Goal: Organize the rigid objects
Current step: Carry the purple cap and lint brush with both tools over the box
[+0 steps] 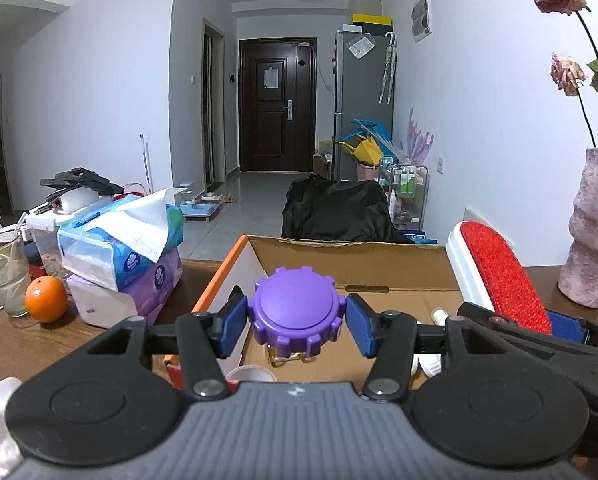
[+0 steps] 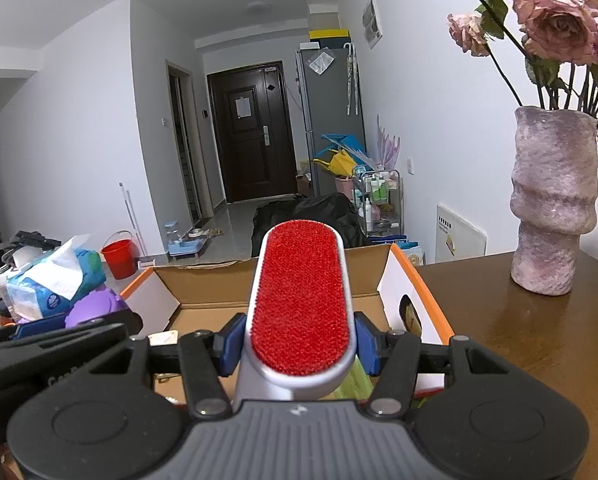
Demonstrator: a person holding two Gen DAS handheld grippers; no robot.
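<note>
Orange (image 1: 46, 299): we see it near the desk's left edge, beside the tissue packs (image 1: 123, 252).
Left gripper (image 1: 296, 325): we clamp the purple-capped jar (image 1: 295, 312) above the cardboard box (image 1: 359, 264).
Right gripper (image 2: 299, 343): we grip the red lint brush (image 2: 301, 300) over the box's right side.
Vase (image 2: 553, 200): by the desk's right edge.

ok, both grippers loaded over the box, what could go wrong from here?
1. The two loads sit close: the lint brush in the right gripper could clip the left gripper during lowering.
2. The left gripper pinches only the purple lid; the container may swing or slip.
3. Items already in the cardboard box could block placement.
</note>
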